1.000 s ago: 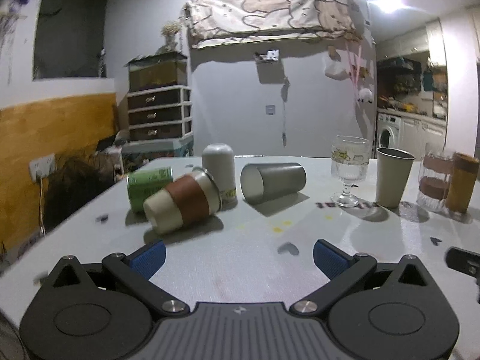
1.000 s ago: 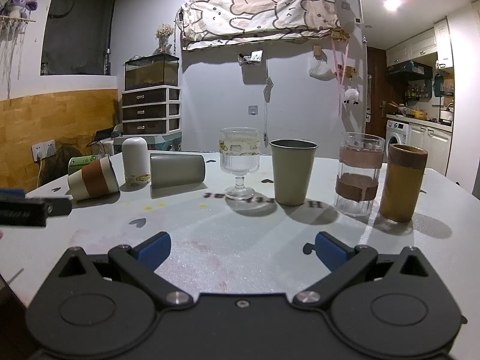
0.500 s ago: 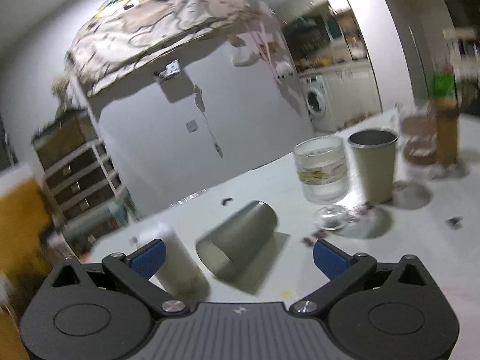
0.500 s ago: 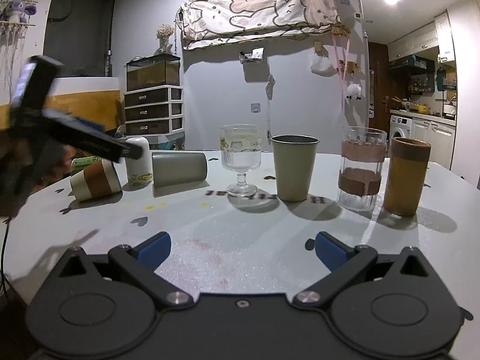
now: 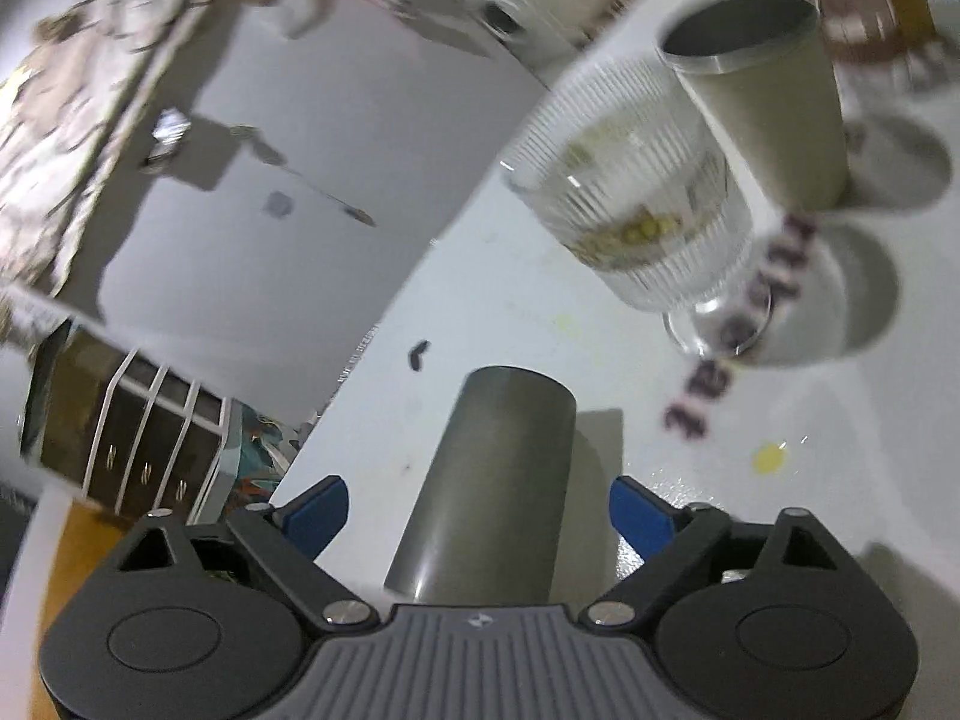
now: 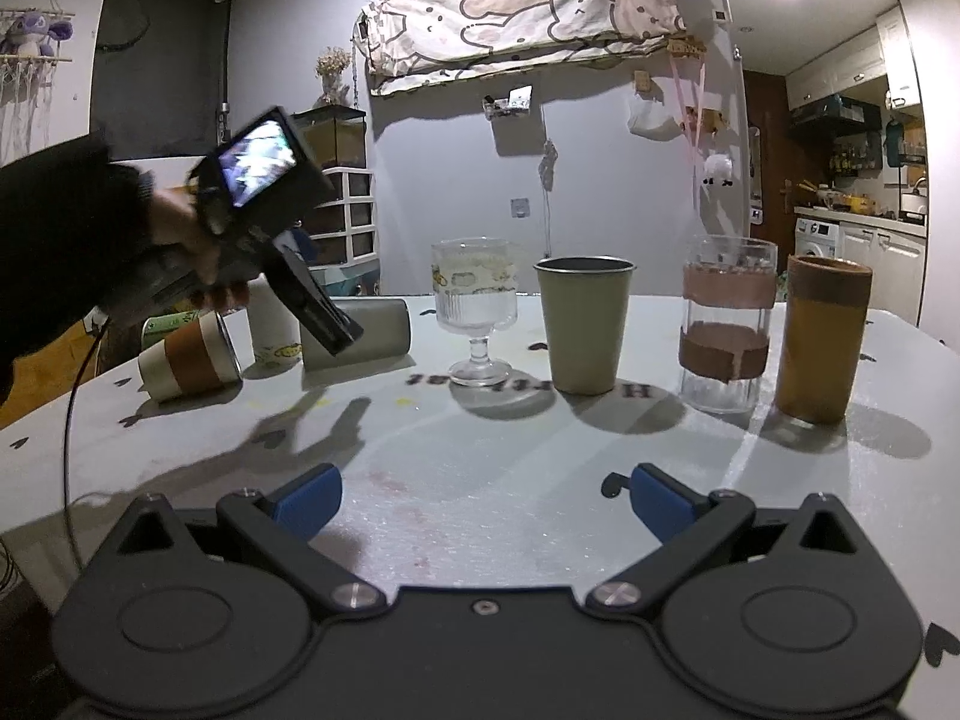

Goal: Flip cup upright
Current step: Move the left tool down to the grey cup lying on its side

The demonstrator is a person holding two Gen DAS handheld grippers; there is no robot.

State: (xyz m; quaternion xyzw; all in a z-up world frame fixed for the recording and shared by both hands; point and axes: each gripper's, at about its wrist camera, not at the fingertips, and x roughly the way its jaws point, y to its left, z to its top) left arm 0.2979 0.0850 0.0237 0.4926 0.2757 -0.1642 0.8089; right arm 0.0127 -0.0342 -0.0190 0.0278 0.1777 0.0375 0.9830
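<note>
A grey metal cup (image 5: 492, 480) lies on its side on the white table; it also shows in the right wrist view (image 6: 375, 333). My left gripper (image 5: 477, 510) is open, rolled over to one side, with the cup's body between its blue fingertips and gaps on both sides. In the right wrist view the left gripper (image 6: 336, 333) points down at the cup's open end. My right gripper (image 6: 483, 495) is open and empty, low over the table's near part.
A brown-banded cup (image 6: 189, 354) and a green can (image 6: 171, 321) lie on their sides at the left, next to an upside-down white cup (image 6: 273, 330). Standing to the right are a stemmed glass (image 6: 474, 312), a beige cup (image 6: 585, 324), a banded glass (image 6: 726, 324) and a tan cup (image 6: 825, 339).
My left gripper has swung forward and rolled over, coming down around the lying grey cup. My right gripper has stayed nearly still.
</note>
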